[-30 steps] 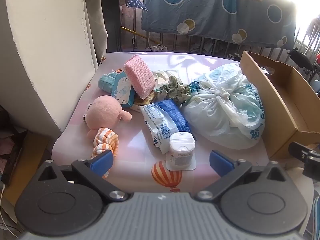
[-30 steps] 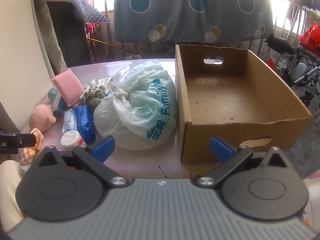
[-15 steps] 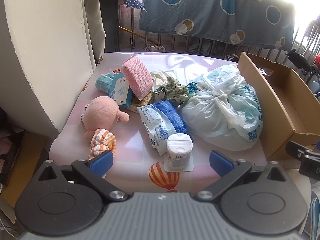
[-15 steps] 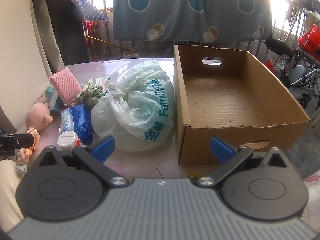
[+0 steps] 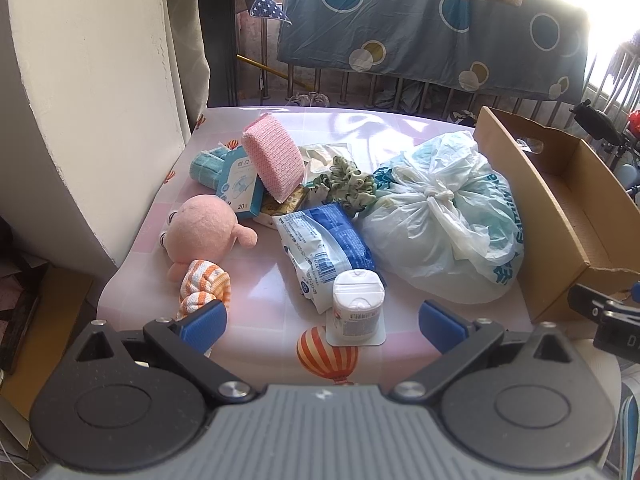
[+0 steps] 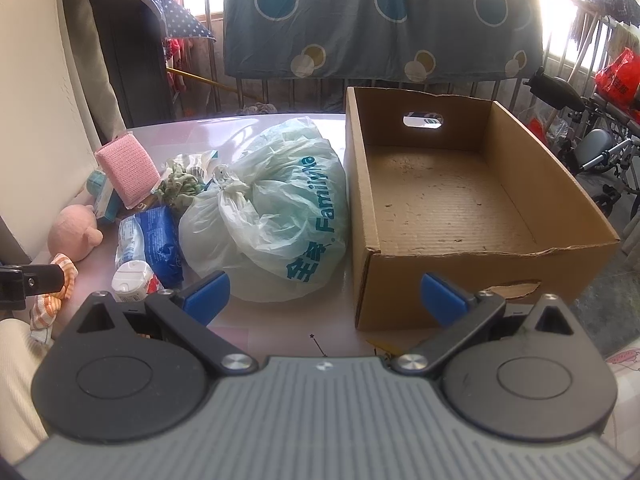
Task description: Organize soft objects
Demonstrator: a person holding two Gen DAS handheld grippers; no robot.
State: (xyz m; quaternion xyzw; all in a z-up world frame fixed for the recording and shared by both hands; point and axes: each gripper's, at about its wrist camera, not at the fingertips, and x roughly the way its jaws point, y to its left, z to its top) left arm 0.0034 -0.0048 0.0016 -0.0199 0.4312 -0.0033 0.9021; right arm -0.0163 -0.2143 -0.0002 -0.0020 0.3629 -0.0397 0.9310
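A pile of soft things lies on the pink table (image 5: 360,132): a pink plush toy (image 5: 202,228), an orange striped cloth (image 5: 204,286), a pink sponge (image 5: 274,164), a green scrunchie (image 5: 348,184), a blue wipes pack (image 5: 324,248) and a tied white plastic bag (image 5: 440,220). An empty cardboard box (image 6: 448,200) stands right of the bag (image 6: 276,216). My left gripper (image 5: 322,326) is open and empty at the table's near edge, in front of a small white bottle (image 5: 358,306). My right gripper (image 6: 322,294) is open and empty, in front of the bag and box.
A white wall (image 5: 92,92) flanks the table's left side. A blue sheet with circles (image 5: 420,20) hangs on a railing behind the table. A bicycle and red bags (image 6: 592,120) stand to the right of the box. A small blue carton (image 5: 240,186) leans under the sponge.
Both grippers have pulled back and risen a little, so the table and box sit slightly farther off. Nothing on the table has moved. Both grippers stay open.
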